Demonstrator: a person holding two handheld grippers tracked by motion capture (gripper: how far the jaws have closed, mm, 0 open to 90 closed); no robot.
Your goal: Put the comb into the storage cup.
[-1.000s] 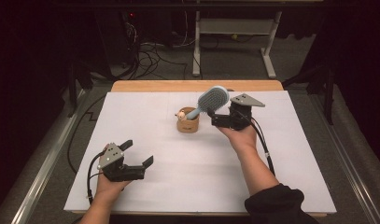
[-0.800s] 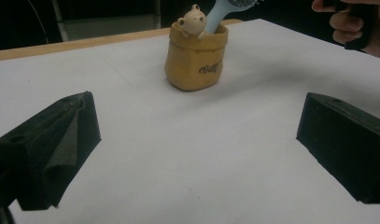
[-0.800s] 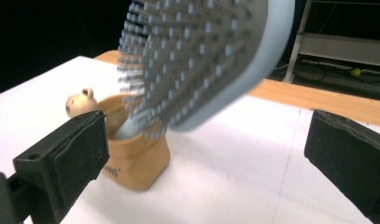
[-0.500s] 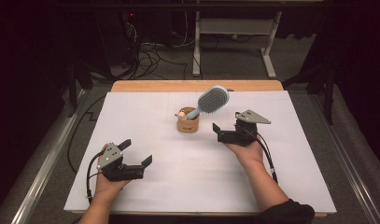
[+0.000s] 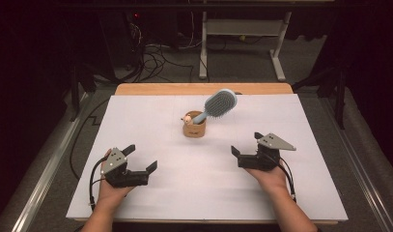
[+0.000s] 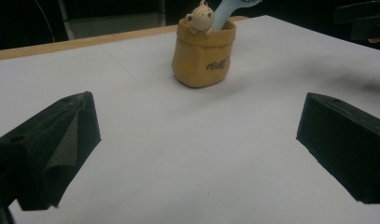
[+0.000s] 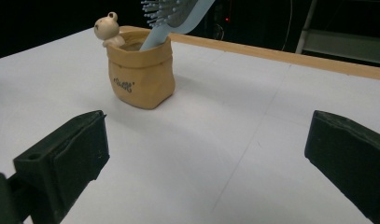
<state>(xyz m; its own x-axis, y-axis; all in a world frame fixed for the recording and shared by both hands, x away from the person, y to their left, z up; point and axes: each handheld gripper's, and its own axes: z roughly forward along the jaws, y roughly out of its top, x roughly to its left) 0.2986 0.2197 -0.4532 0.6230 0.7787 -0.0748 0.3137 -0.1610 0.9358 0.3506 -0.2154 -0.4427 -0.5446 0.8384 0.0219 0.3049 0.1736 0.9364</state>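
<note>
A small tan pot (image 5: 194, 129) (image 6: 203, 53) (image 7: 140, 77) shaped like a sack, with a little bear figure (image 6: 200, 15) (image 7: 107, 29) on its rim, stands mid-table. A light blue hairbrush (image 5: 217, 105) (image 7: 174, 16) leans out of it, handle down, head tilted to the right. My left gripper (image 5: 142, 158) (image 6: 197, 154) rests open near the front left, pointing toward the pot. On the front right, my right gripper (image 5: 246, 143) (image 7: 211, 163) is open with nothing between its jaws, well short of the pot.
A white sheet (image 5: 150, 116) covers the wooden table (image 5: 150, 89), whose far edge shows bare wood. Beyond it are cables on the floor (image 5: 155, 53) and a white desk frame (image 5: 242, 29). Metal rails (image 5: 44, 179) run along both sides.
The right gripper, which was up by the hairbrush's head, has pulled back toward the front right of the table with nothing held. The brush stays leaning in the pot. The left gripper has not moved.
</note>
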